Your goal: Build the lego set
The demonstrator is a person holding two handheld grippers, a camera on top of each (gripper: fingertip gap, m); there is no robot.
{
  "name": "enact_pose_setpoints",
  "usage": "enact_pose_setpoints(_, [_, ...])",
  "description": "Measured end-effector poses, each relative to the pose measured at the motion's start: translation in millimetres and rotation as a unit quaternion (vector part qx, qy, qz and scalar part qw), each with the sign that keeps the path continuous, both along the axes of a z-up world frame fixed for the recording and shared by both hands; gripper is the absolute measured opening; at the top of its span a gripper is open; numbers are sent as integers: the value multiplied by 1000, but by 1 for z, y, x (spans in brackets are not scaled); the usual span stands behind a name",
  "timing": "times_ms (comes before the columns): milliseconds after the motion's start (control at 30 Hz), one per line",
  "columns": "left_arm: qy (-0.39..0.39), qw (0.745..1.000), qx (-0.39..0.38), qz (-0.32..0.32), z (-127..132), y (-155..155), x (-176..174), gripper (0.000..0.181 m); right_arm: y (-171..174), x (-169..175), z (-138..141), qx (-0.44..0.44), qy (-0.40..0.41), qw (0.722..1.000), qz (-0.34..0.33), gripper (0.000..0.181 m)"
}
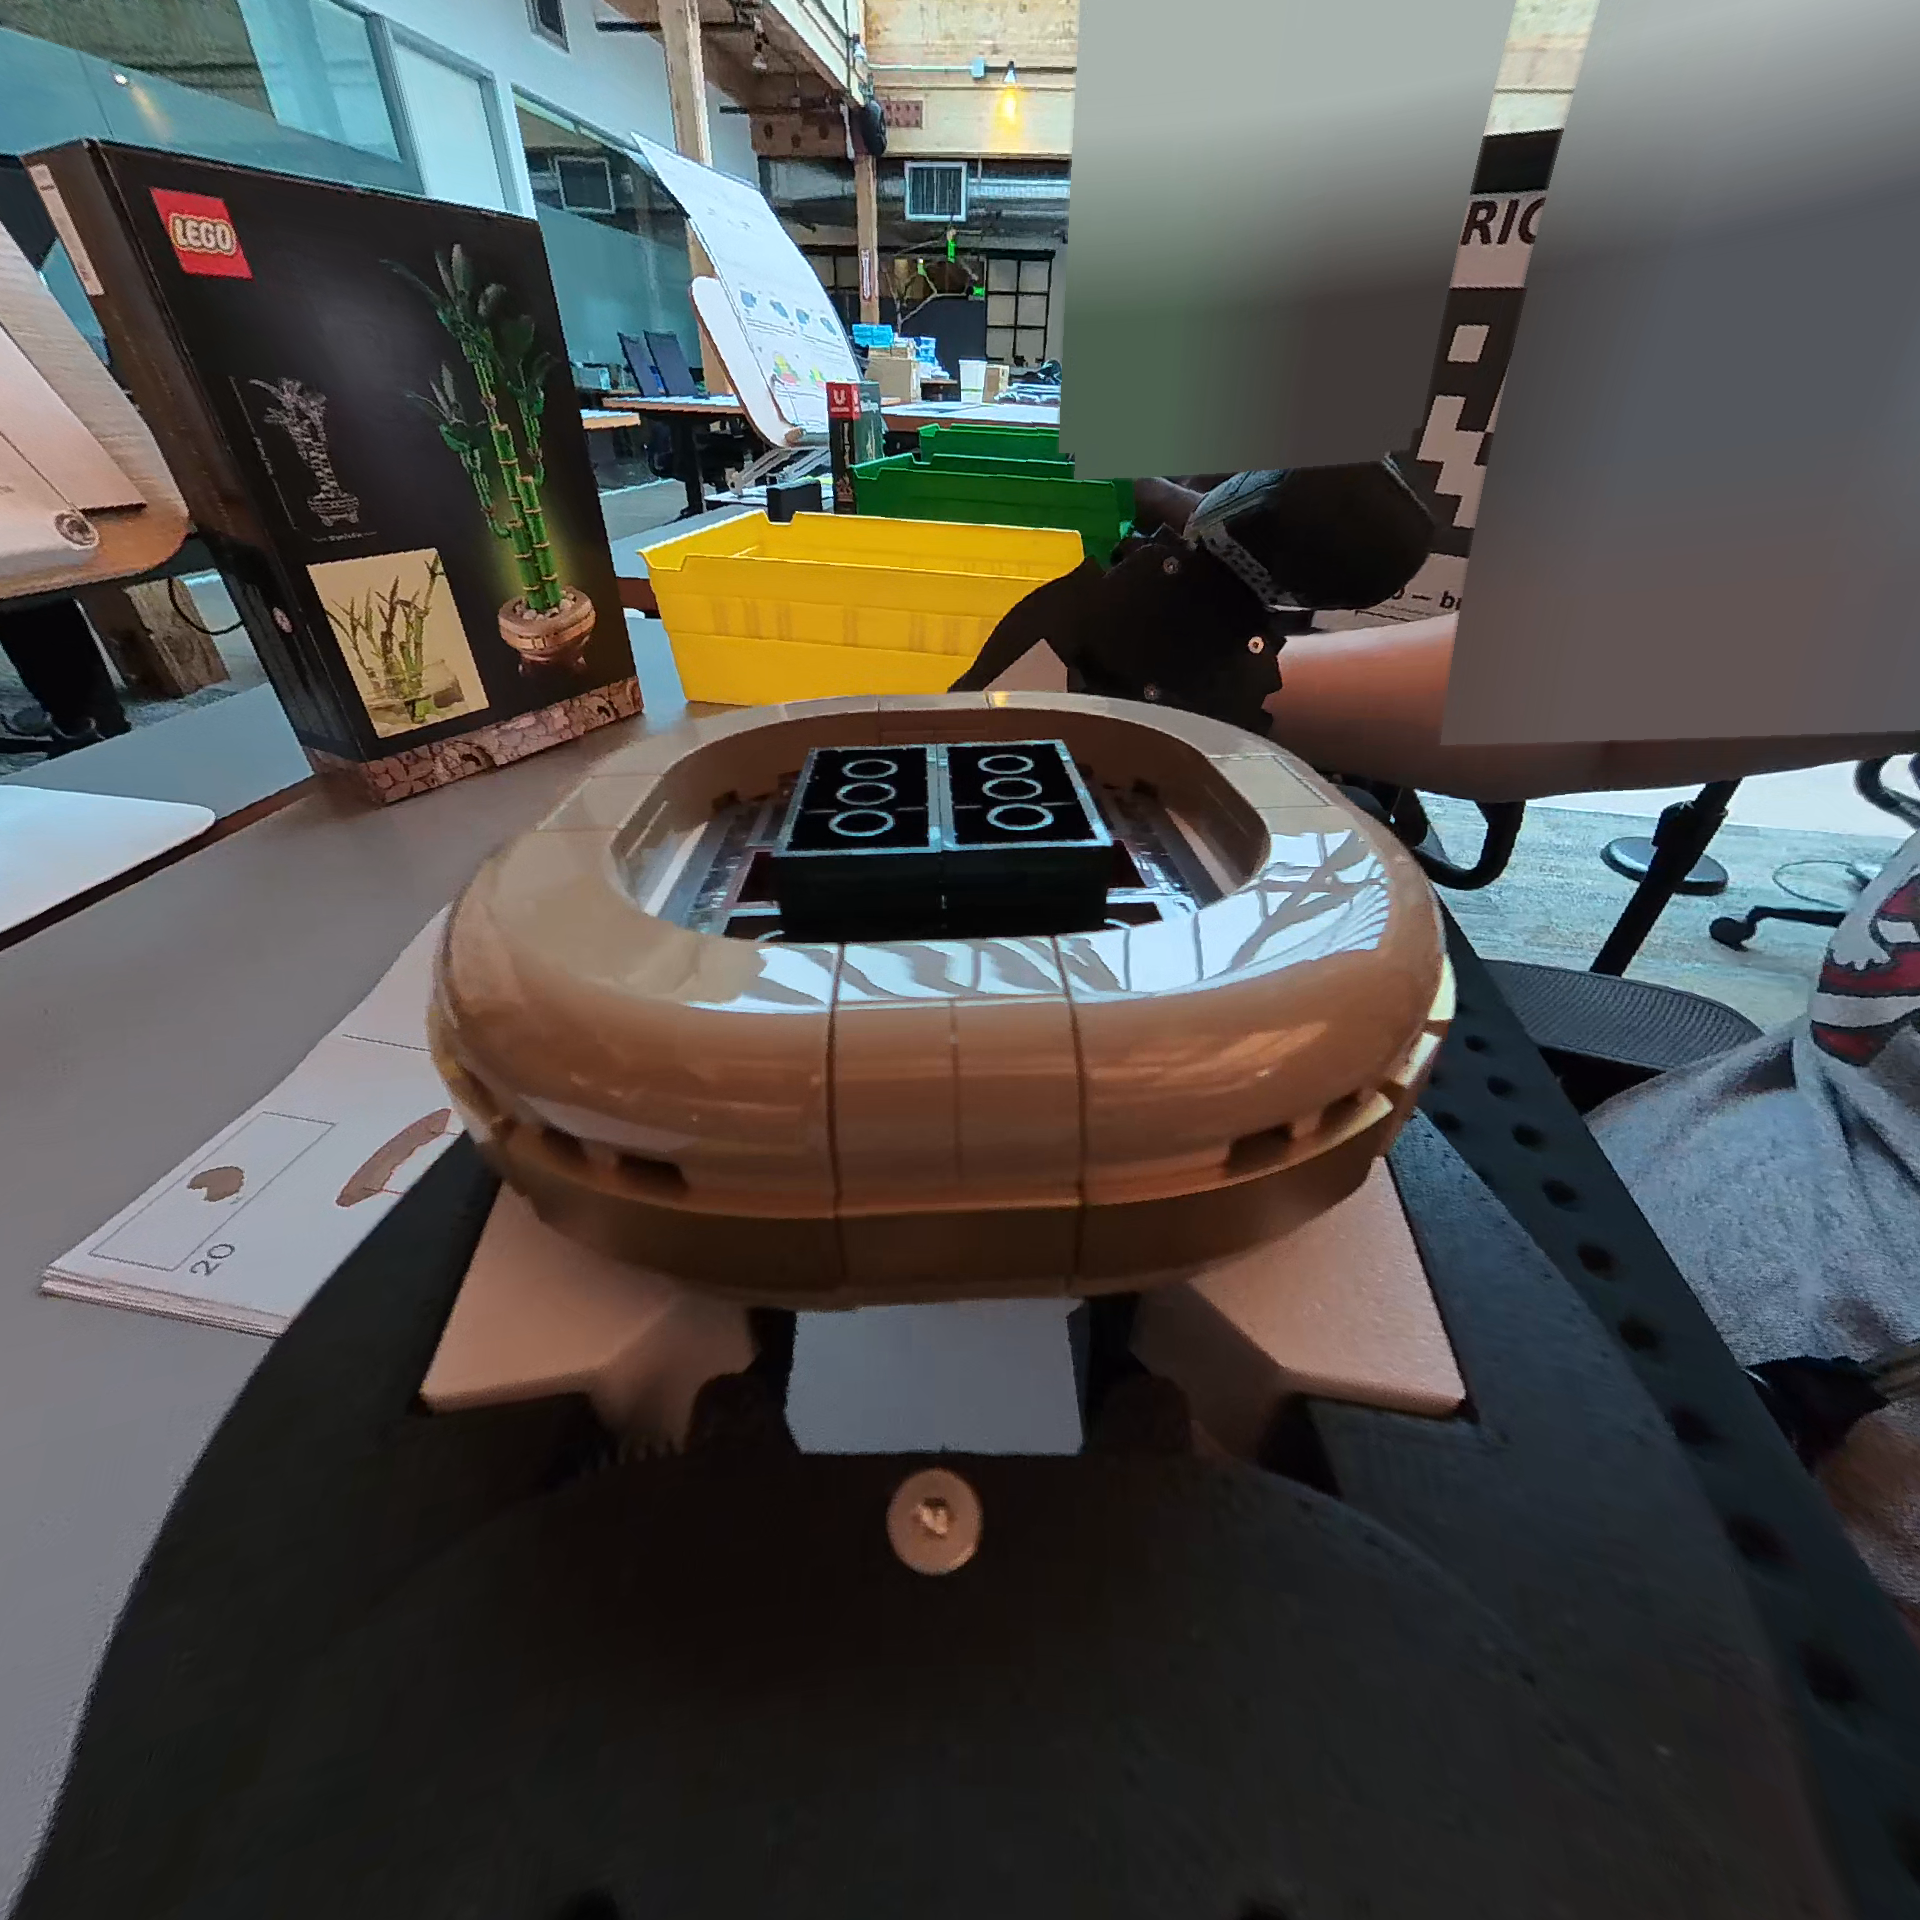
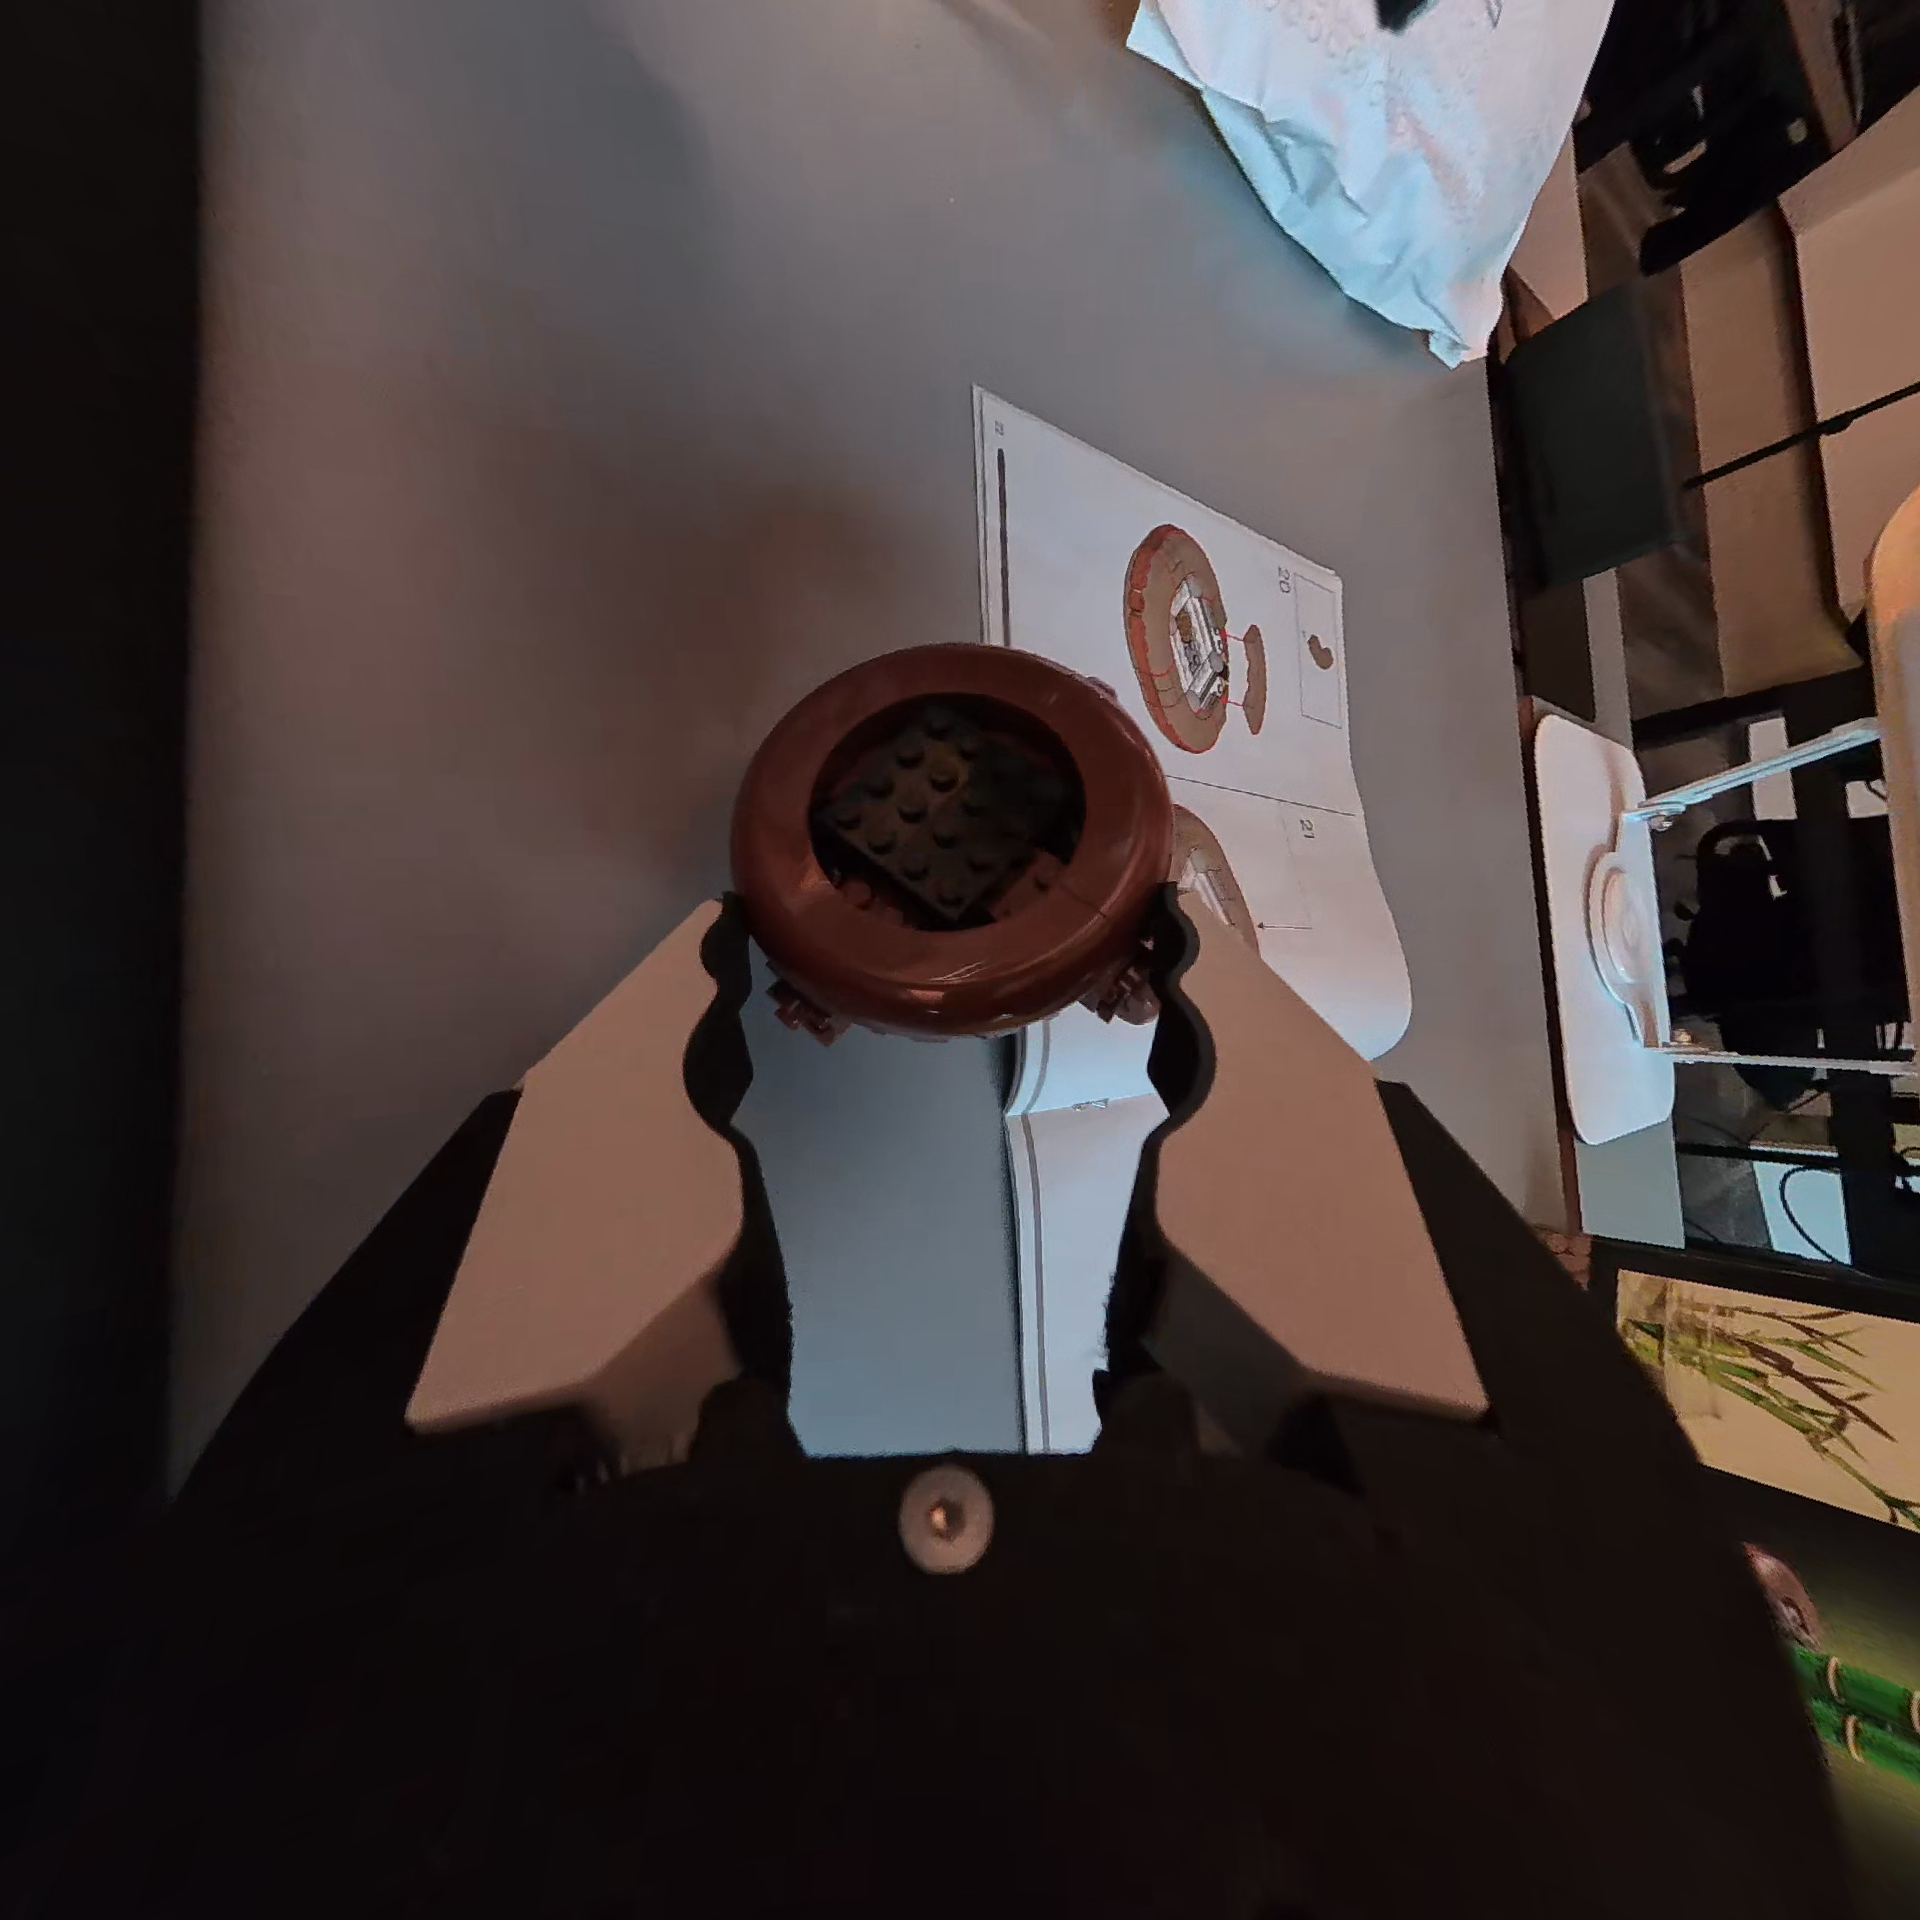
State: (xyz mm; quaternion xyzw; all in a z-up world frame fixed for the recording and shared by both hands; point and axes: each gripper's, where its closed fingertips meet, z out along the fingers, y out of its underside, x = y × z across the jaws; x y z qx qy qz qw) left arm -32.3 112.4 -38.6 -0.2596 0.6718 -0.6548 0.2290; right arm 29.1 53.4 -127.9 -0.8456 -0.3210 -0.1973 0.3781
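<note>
In the left wrist view a tan rounded Lego pot section (image 1: 935, 1070) fills the middle, with two black bricks (image 1: 940, 821) set in its hollow, underside rings up. My left gripper (image 1: 940, 1236) is shut on it, with the fingertips hidden under the piece. In the right wrist view my right gripper (image 2: 951, 940) is shut on a reddish-brown Lego ring (image 2: 951, 842) that has a black studded plate (image 2: 935, 821) inside, and holds it above the table. The right gripper's black body (image 1: 1164, 623) shows beyond the tan pot.
The open instruction booklet (image 2: 1195, 675) lies on the grey table (image 2: 520, 416), also in the left wrist view (image 1: 260, 1195). The Lego box (image 1: 364, 447) stands at the left. A yellow bin (image 1: 862, 613) and green bins (image 1: 987, 488) sit behind. A white bag (image 2: 1371, 156) lies farther off. My right fingertips sit around 12 centimetres from my left ones.
</note>
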Motion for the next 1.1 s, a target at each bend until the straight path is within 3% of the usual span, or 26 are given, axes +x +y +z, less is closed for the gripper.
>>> enact_pose_setpoints(300, [5,1000,-6,-3,0,0,0,69,-2,1,-5,-9,38,999,-7,77])
enact_pose_setpoints(433, [9,1000,-12,-4,0,1,1,69,-3,6,-5,-14,1,1000,-5,77])
enact_pose_setpoints(567, [12,1000,-19,-6,1,2,1,69,-1,11,1,-14,-107,994,15,77])
enact_pose_setpoints(733, [16,1000,-24,-7,1,2,2,70,8,14,11,-11,-333,940,78,76])
enact_pose_setpoints(867, [16,1000,-23,-8,1,1,1,70,17,18,12,-22,-365,926,92,76])
enact_pose_setpoints(1100, [17,999,-35,-8,3,3,2,70,43,56,32,-22,-457,885,83,77])
